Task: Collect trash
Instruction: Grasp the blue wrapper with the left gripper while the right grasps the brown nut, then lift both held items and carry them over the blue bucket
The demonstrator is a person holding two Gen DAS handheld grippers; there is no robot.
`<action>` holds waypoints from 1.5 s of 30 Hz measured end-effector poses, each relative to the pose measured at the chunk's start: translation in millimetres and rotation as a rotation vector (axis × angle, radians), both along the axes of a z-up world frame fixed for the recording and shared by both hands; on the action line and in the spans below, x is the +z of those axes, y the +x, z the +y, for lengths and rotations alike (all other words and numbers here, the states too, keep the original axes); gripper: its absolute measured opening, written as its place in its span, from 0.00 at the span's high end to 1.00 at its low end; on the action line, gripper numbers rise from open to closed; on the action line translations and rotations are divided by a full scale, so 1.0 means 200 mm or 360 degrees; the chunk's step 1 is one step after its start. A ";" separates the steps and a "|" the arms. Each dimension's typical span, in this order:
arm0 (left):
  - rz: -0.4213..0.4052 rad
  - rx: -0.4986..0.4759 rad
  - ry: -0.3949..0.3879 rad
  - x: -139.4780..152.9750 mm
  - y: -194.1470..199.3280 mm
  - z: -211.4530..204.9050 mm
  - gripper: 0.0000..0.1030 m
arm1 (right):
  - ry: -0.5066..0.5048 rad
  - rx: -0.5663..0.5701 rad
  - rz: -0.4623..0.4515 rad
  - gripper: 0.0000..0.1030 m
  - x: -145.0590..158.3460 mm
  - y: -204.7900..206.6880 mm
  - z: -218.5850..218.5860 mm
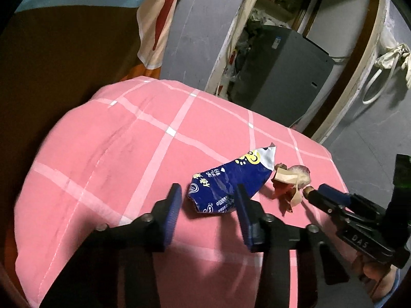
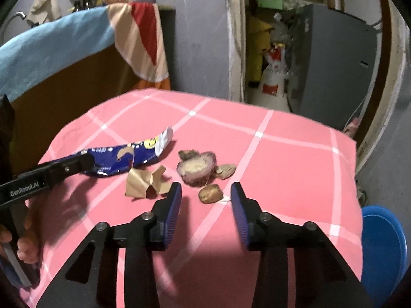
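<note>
Pink checked bedspread [image 2: 282, 154] bears a blue wrapper [image 1: 226, 182] before a grey doorway; both grippers' jaws released.

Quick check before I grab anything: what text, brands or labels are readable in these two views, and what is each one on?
"GenRobot.AI": on the side of the left tongs, seen in the right wrist view.
"DAS": on the body of the right tongs, seen in the left wrist view.
Blue snack wrapper: Chinese characters and small print, too blurred to read.
Sticker on the grey appliance: too small to read.
</note>
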State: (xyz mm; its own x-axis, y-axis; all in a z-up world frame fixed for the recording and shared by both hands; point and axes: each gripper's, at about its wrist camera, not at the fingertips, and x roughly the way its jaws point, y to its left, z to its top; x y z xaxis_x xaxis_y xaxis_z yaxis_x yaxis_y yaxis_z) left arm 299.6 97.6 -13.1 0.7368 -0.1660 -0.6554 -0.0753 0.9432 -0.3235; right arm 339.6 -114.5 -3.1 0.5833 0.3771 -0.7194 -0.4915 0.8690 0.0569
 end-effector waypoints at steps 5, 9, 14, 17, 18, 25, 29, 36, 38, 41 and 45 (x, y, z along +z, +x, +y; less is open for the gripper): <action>0.0008 0.0001 -0.0021 0.00 0.01 0.01 0.78 | 0.0008 0.0009 0.0136 0.76 -0.04 0.05 0.00; 0.0003 -0.0006 -0.0025 0.01 0.00 0.00 0.80 | 0.0006 -0.0012 0.0151 0.82 -0.04 0.06 -0.01; -0.0024 -0.0010 -0.0004 0.02 -0.02 -0.02 0.85 | 0.0001 -0.0009 0.0131 0.83 -0.03 0.05 -0.01; -0.0069 0.0013 0.0024 0.04 -0.05 -0.03 0.87 | 0.0014 -0.0019 0.0099 0.83 -0.03 0.04 -0.02; -0.0086 0.0023 0.0034 0.04 -0.06 -0.04 0.87 | 0.0018 -0.0022 0.0083 0.83 -0.03 0.03 -0.02; -0.0244 0.0101 0.0138 0.11 -0.15 -0.09 0.91 | 0.0084 -0.0032 -0.0163 0.83 0.03 -0.11 -0.05; -0.0350 0.0130 0.0201 0.14 -0.20 -0.14 0.92 | 0.0202 -0.0057 -0.0292 0.83 0.09 -0.18 -0.13; -0.0516 0.0160 0.0177 0.23 -0.27 -0.20 0.92 | 0.0316 -0.0069 -0.0578 0.83 0.19 -0.32 -0.19; -0.0566 0.0152 0.0171 0.25 -0.29 -0.23 0.92 | 0.0346 -0.0076 -0.0661 0.83 0.23 -0.36 -0.22; -0.0632 0.0130 0.0162 0.29 -0.30 -0.28 0.92 | 0.0395 -0.0099 -0.0775 0.83 0.28 -0.42 -0.28; -0.0713 0.0093 0.0145 0.35 -0.33 -0.37 0.92 | 0.0436 -0.0142 -0.0899 0.83 0.32 -0.49 -0.34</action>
State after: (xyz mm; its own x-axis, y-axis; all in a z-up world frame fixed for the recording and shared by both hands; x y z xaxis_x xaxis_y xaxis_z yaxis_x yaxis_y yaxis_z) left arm 233.8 24.3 56.4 0.9573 -0.0723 -0.2799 -0.0006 0.9677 -0.2520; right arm 240.9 -182.8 60.2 0.8824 0.4364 -0.1757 -0.4373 0.8986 0.0359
